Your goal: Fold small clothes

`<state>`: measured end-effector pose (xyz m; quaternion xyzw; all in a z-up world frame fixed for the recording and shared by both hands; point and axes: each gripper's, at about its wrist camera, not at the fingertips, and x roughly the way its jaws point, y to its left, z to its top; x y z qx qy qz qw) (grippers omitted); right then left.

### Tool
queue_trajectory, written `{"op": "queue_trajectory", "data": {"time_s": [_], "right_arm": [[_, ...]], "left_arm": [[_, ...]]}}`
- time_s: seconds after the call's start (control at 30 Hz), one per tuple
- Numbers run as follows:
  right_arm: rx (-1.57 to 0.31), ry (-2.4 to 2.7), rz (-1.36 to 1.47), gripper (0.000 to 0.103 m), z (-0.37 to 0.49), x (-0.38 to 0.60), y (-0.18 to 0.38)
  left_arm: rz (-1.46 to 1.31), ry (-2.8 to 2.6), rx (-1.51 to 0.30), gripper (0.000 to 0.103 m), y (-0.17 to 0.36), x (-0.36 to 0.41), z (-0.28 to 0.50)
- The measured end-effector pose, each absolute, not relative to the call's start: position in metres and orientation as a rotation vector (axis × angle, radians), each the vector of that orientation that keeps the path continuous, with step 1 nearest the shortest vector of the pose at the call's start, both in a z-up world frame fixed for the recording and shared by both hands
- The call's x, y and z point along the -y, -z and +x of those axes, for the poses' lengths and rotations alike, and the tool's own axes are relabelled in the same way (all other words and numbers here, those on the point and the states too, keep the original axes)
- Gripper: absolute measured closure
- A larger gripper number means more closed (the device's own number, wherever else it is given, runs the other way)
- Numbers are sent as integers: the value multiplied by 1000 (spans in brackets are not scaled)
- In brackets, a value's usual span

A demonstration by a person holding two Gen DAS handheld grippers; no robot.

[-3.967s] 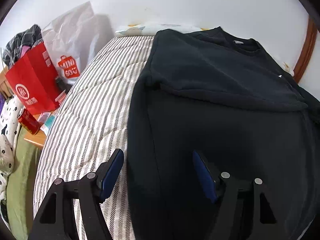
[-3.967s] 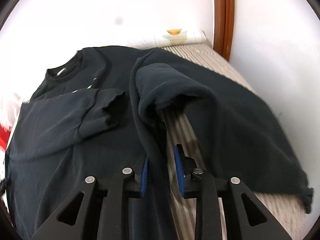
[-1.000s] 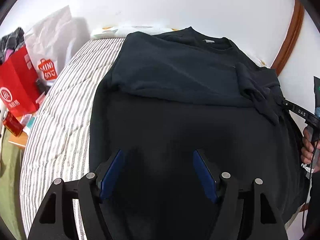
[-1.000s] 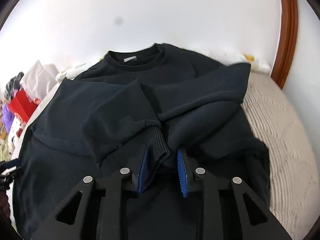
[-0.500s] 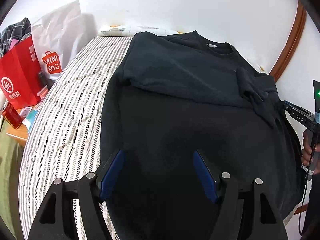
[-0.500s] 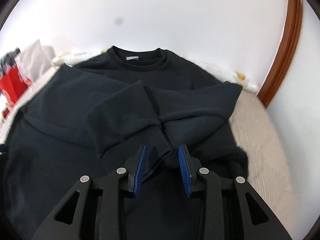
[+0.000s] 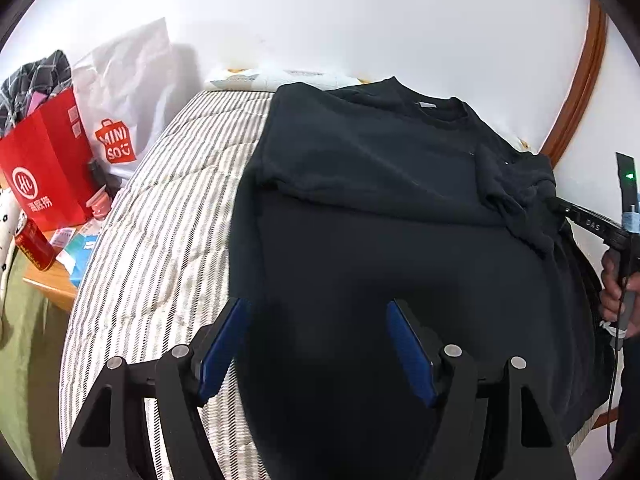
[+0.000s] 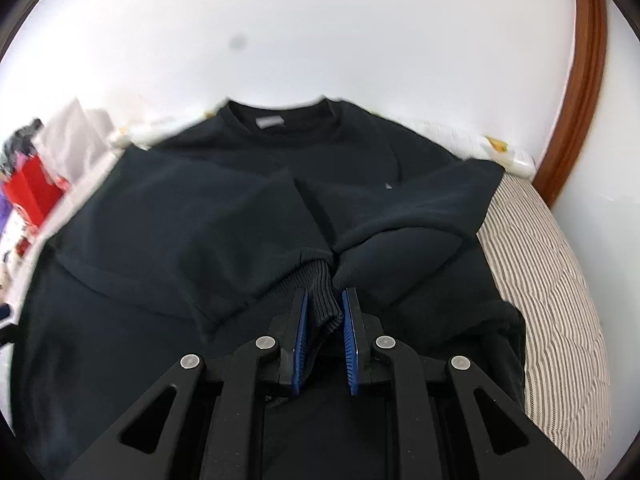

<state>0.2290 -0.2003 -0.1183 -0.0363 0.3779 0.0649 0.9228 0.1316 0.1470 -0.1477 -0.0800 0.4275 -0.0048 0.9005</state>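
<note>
Your black sweatshirt (image 7: pixel 380 240) lies flat on the striped bed (image 7: pixel 160 208), collar at the far end by the wall, filling most of the mattress. The left sleeve is already laid across the chest, which keeps the body a neat rectangle for the next fold.

Your right gripper (image 8: pixel 324 320) has its jaws nearly closed on the ribbed cuff (image 8: pixel 320 288) of the right sleeve, held near the middle of the body so that sleeve crosses over the other one. The cloth bunches a little beside the cuff, so I judge it needs smoothing when you let go.

Your left gripper (image 7: pixel 316 344) hovers over the near left hem with its jaws wide apart and nothing in them, probably placed to take that hem next.

Left of the bed, a red bag (image 7: pixel 44 168) holds checked cloth at its top; what the white bag (image 7: pixel 120 92) holds you cannot tell. A red can (image 7: pixel 34 246) stands on the side bench (image 7: pixel 50 286).
</note>
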Motion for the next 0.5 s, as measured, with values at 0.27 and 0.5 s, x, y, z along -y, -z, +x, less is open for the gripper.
{"op": "queue_trajectory", "data": {"time_s": [0.27,0.5], "right_arm": [[-816,-120,-124,93,206,197,123],[-783,-163,-72,99,205,190,110]], "left_arm": [[-200,13,-895,32,156,-154,125],[-212,20,-882,32,154,-153,125]]}}
